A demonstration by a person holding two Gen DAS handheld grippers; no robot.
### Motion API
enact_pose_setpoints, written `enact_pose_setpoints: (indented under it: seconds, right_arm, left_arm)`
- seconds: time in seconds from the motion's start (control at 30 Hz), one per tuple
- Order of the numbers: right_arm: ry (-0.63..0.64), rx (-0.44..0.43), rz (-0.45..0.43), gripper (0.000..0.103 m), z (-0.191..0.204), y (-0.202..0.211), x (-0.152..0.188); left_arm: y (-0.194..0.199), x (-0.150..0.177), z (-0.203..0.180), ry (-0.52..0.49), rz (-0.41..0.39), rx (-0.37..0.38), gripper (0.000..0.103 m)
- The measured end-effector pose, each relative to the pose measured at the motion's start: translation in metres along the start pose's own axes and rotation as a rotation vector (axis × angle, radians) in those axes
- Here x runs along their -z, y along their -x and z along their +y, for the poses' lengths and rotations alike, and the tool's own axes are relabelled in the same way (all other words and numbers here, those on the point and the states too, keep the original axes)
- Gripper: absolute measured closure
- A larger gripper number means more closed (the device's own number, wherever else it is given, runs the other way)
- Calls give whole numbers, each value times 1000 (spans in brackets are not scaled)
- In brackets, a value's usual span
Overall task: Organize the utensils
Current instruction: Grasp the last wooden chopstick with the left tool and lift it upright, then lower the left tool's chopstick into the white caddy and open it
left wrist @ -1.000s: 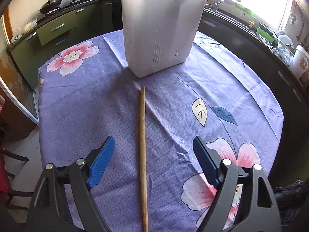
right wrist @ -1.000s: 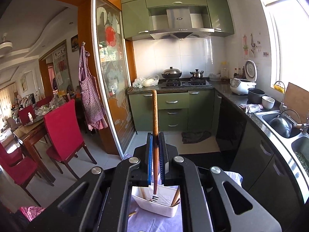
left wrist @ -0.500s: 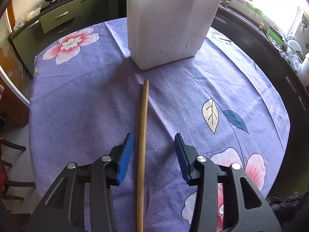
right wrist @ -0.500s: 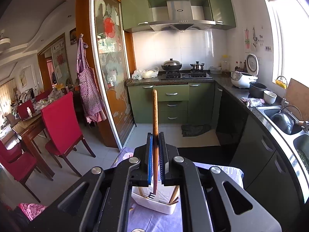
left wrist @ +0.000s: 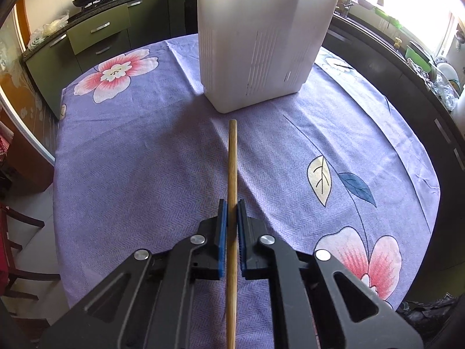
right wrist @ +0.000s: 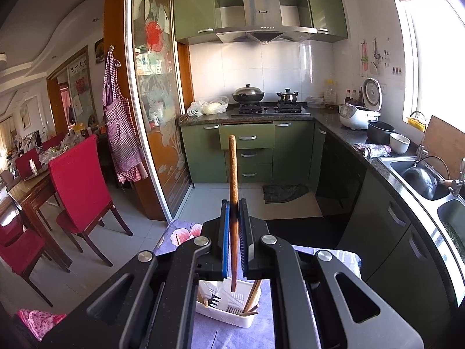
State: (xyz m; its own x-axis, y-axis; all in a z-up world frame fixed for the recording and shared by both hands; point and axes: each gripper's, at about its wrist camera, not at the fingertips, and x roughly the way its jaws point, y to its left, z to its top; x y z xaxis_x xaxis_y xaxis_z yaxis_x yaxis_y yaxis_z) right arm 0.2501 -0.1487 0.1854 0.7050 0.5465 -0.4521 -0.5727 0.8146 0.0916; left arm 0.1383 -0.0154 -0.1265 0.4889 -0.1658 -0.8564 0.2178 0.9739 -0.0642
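In the left wrist view a long wooden stick (left wrist: 232, 160) lies on the purple flowered tablecloth (left wrist: 130, 160), pointing at the white utensil holder (left wrist: 261, 43). My left gripper (left wrist: 232, 205) is shut on the stick near its middle. In the right wrist view my right gripper (right wrist: 233, 205) is shut on a darker wooden handle (right wrist: 232, 168) that stands upright, its lower end hanging over the white utensil holder (right wrist: 223, 311). The holder has a dark fork-like utensil (right wrist: 213, 301) and wooden handles (right wrist: 252, 293) in it.
The table edge falls off to dark kitchen cabinets (left wrist: 407, 67) on the right and green drawers (left wrist: 96, 32) at the back. Red chairs (right wrist: 81, 180) and a dining table stand to the left in the right wrist view. A sink (right wrist: 421, 180) is at the right.
My left gripper came down over the stick and its jaws closed from wide open onto it. My right gripper kept hold of its handle and shifted slightly lower toward the holder.
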Motion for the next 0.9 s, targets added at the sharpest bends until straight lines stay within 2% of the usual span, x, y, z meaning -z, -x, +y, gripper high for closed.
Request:
enact_pose_setpoints:
  seconds: [0.3, 0.5, 0.63, 0.7, 0.77, 0.9]
  right_arm:
    - [13, 19, 158, 96, 7, -61, 52]
    - [12, 12, 236, 96, 4, -88, 81]
    - [25, 12, 217, 94, 6, -81, 85]
    - [40, 12, 182, 94, 10, -67, 83]
    - [58, -3, 142, 88, 15, -49, 83]
    - [54, -51, 106, 88, 23, -18, 91]
  left_arm:
    - [63, -8, 0, 31, -161, 18, 96]
    - [102, -18, -13, 2, -249, 16, 96]
    - [114, -24, -22, -21, -275, 21, 96]
    - [119, -27, -26, -33, -281, 27, 96]
    - [125, -28, -29, -35, -294, 28, 96]
    - [137, -32, -34, -30, -337, 25, 96]
